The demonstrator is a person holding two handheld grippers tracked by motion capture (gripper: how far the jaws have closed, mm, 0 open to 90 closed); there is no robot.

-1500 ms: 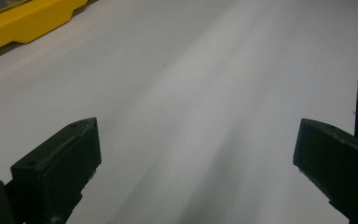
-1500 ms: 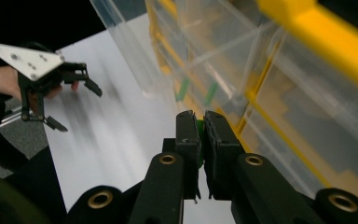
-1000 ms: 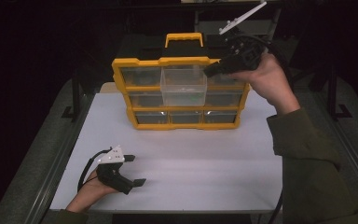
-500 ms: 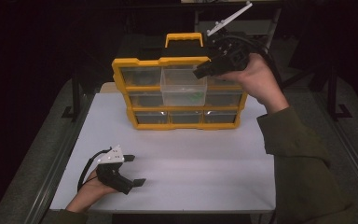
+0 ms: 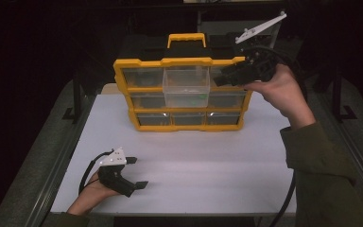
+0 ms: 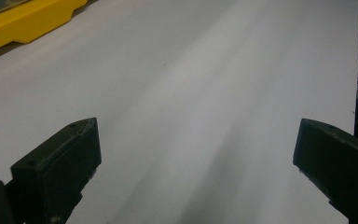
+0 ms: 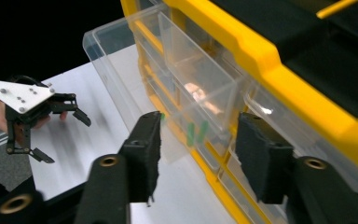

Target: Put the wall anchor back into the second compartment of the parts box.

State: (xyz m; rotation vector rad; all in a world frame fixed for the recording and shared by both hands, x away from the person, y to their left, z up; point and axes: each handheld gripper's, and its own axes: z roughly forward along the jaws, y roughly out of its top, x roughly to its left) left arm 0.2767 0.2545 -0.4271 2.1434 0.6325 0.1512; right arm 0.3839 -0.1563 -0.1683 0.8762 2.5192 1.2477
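Room around the bench (image 5: pixel 217 156) is sitting in near-black; light is coming from overhead and hitting only the white top. Yellow organizer (image 5: pixel 184 94) is reading clean, with a small glare spot showing on its clear drawer (image 7: pixel 205 88). Left gripper view is looking soft, with streaky grey shadows. Near fingers (image 7: pixel 144 154) are blurring.
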